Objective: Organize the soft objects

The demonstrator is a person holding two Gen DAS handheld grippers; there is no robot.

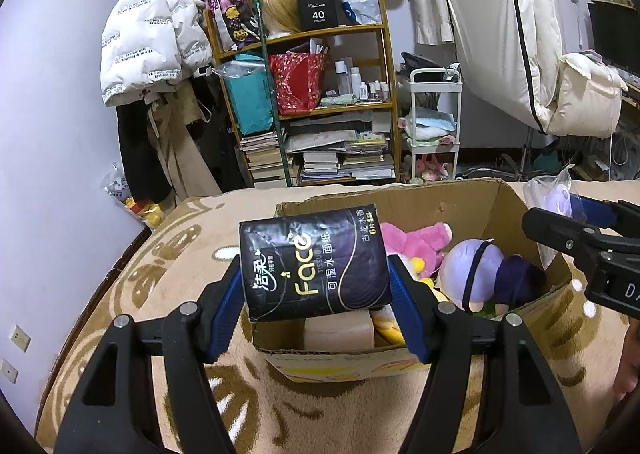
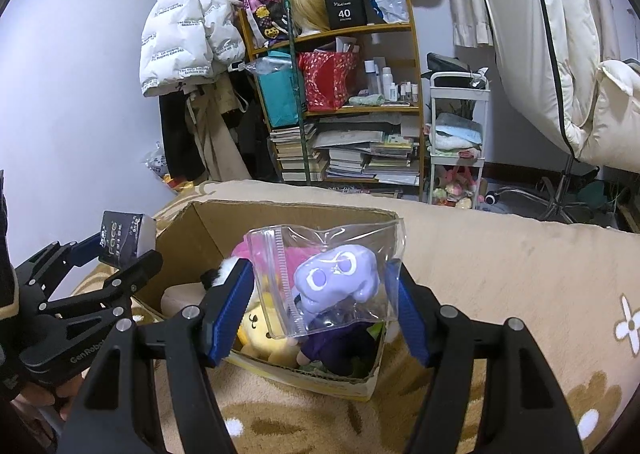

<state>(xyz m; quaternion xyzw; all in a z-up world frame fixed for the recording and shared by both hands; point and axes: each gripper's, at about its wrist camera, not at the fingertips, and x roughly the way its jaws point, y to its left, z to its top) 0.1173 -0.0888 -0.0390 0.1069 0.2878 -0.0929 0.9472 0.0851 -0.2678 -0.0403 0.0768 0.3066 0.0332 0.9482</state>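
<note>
My left gripper [image 1: 316,274] is shut on a black "Face" tissue pack [image 1: 314,262] and holds it over the near left corner of an open cardboard box [image 1: 516,198]. The box holds a pink plush [image 1: 416,240], a purple doll [image 1: 480,268] and a yellow plush [image 2: 260,332]. My right gripper [image 2: 324,286] is shut on a clear zip bag with a purple toy [image 2: 332,278], above the box [image 2: 192,230]. The right gripper also shows at the right edge of the left wrist view [image 1: 588,238], and the left gripper with its pack at the left of the right wrist view [image 2: 116,250].
The box stands on a beige patterned blanket [image 1: 168,278] on a bed. Beyond are a wooden shelf [image 1: 312,94] with books and bags, a white cart [image 1: 434,126], hanging coats [image 1: 148,38] and a white duvet [image 1: 520,34].
</note>
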